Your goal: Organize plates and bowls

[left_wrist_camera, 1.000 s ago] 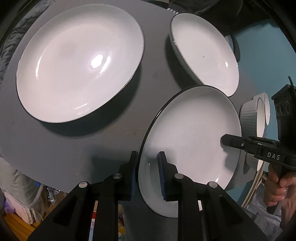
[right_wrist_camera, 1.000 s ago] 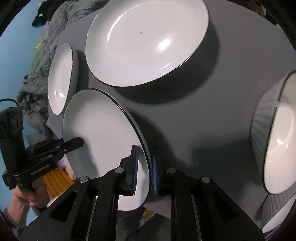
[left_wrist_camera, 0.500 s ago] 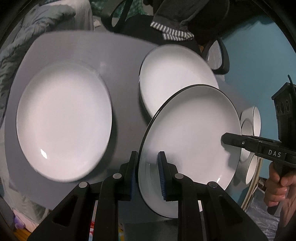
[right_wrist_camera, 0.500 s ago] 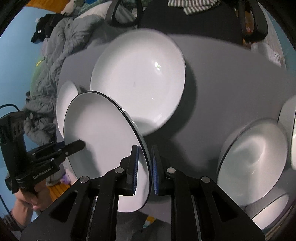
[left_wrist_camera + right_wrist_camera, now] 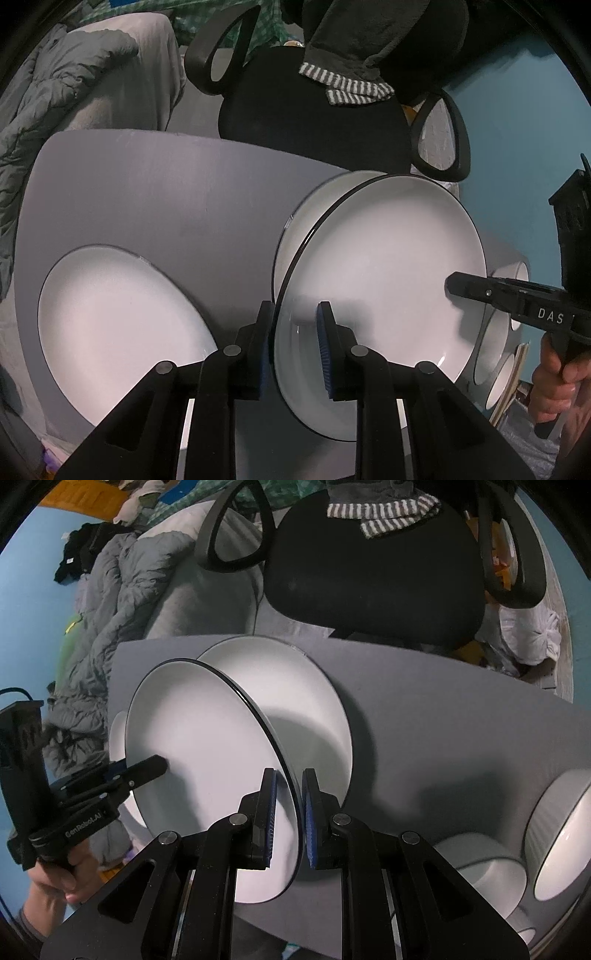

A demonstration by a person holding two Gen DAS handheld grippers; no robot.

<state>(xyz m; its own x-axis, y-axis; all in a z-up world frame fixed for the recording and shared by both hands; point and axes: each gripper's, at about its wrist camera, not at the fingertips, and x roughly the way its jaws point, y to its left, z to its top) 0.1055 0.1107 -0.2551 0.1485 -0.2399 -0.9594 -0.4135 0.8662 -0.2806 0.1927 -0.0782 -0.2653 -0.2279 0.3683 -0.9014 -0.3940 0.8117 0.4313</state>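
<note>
You hold one white plate (image 5: pixel 388 280) off the grey table (image 5: pixel 155 195) with both claws. Left wrist view, going left to right: a large plate (image 5: pixel 110 321) lies flat at lower left of the frame, untouched. At bottom centre the left gripper (image 5: pixel 295 343) pinches the near rim of the carried plate, one blue pad under it and one on top, jaws nearly closed on the thin edge. Behind the carried plate, another plate (image 5: pixel 314 206) sits on the table at centre right; the carried one hangs over it, tilted, not yet down. At far right the right gripper (image 5: pixel 452 286) bites the opposite rim, and past it small bowls (image 5: pixel 517 273) show at the table edge.

Right wrist view, left to right: left gripper (image 5: pixel 162 766) at lower left on the far rim, carried plate (image 5: pixel 199 746) centre left, target plate (image 5: pixel 295 698) just behind it and partly covered, right gripper (image 5: pixel 288 812) at bottom centre narrowly clamped on the rim, then ribbed bowls (image 5: pixel 554 834) at lower right.

Progress looks early to middle: one plate is over a stacking spot but not set down. Left to do, by my read: lower and release it, deal with the big plate at lower left, then group the bowls. Watch the rims clinking as you lower it.
</note>
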